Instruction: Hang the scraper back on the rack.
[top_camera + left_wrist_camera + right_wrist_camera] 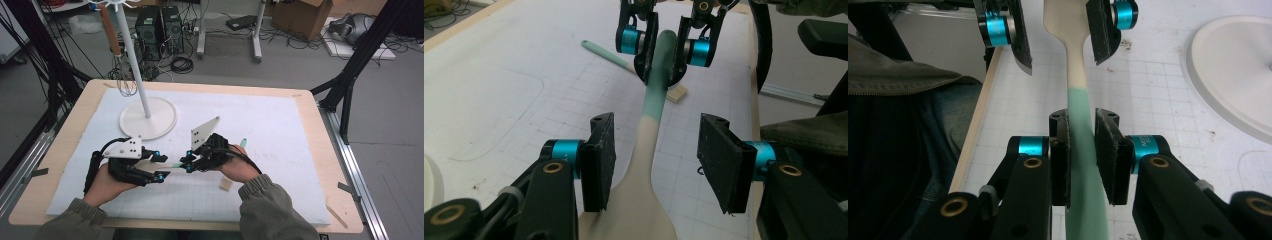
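- The spatula (650, 120), w/ mint-green handle and cream blade, was up off the bench (300, 165), slung level between the two tools, a little in front of the white stand base (148, 118) on the person's side.
- Right tool (1082, 160): jaws clamped tight on the green handle, pads pressed on both sides. This grip carried the whole thing.
- Left tool (656, 160): jaws apart, pads straddling the cream neck just above the blade w/ a gap each side; no contact yet. So not gripping.
- Handling, my read: looked light, prob. silicone or coated plastic; one tool held it level w/o visible sag, so the handle is stiff enough. The blade end likely flexes; I wouldn't pinch there hard.
- Surface looked smooth and matte, rounded handle → could roll or twist in flat pads if squeezed off-centre.
- Best hold for the left tool, I'd say: the narrow neck where cream meets green, pads square to its flat sides, not on the wide blade, which would bend or slip out.
- Not fragile; a drop onto the padded white mat (280, 125) would do no harm.
- Whisk (126, 82) hung at the stand's pole, well apart from the spatula; small wooden block (225, 185) lay on the mat near the right hand, on the far side of the spatula from the base.
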Demonstrator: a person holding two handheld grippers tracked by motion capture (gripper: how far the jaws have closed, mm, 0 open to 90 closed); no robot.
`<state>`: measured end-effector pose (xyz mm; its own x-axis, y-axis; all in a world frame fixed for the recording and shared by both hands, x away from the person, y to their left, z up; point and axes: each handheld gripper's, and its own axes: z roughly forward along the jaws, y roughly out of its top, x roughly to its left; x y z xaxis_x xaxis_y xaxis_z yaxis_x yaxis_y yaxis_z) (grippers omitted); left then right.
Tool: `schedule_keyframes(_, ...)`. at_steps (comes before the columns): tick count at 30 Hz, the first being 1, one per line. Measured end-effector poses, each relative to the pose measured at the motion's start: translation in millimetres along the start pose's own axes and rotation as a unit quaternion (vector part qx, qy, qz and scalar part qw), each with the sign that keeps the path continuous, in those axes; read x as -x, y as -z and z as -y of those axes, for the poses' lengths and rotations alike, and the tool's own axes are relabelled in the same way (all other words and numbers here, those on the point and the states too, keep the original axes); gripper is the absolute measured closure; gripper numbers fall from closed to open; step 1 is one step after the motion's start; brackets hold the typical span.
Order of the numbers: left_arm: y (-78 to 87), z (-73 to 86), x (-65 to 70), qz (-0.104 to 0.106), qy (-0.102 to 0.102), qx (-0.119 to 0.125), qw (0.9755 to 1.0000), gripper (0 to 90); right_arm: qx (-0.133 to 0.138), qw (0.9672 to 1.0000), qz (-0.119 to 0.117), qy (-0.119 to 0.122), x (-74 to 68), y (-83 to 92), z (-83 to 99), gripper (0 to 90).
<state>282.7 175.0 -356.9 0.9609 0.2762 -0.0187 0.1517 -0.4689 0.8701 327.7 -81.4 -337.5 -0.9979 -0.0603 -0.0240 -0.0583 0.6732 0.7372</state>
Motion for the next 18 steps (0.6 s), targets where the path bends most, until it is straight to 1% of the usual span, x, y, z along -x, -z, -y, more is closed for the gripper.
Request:
schedule_keyframes(2, -1.2, 0.2, -0.1, 0.002, -0.001, -0.002, 1.0, 51.5, -0.002, 1.0, -0.001, 0.002, -0.7, -0.6, -0.5, 77.7)
schedule_keyframes(9, -3.9, 0.8, -0.6, 0.003, -0.002, -0.014, 0.9999, 52.9, 0.0, 1.0, 0.0, 0.005, -1.3, -2.5, -2.4, 77.7)
schedule_keyframes(14, -6.0, 2.5, 0.2, 0.009, -0.002, -0.02, 0.9998, 55.5, -0.006, 1.0, -0.002, 0.007, -2.6, -4.2, -3.3, 77.7)
schedule_keyframes(16, -6.8, 3.0, 0.1, 0.011, -0.009, -0.027, 0.9995, 58.1, -0.006, 1.0, -0.005, 0.007, -3.3, -5.3, -3.8, 77.7)
schedule_keyframes(18, -7.6, 3.5, 0.5, 0.011, -0.005, -0.028, 0.9995, 60.6, -0.008, 0.9999, -0.003, 0.011, -3.8, -6.3, -4.5, 77.7)
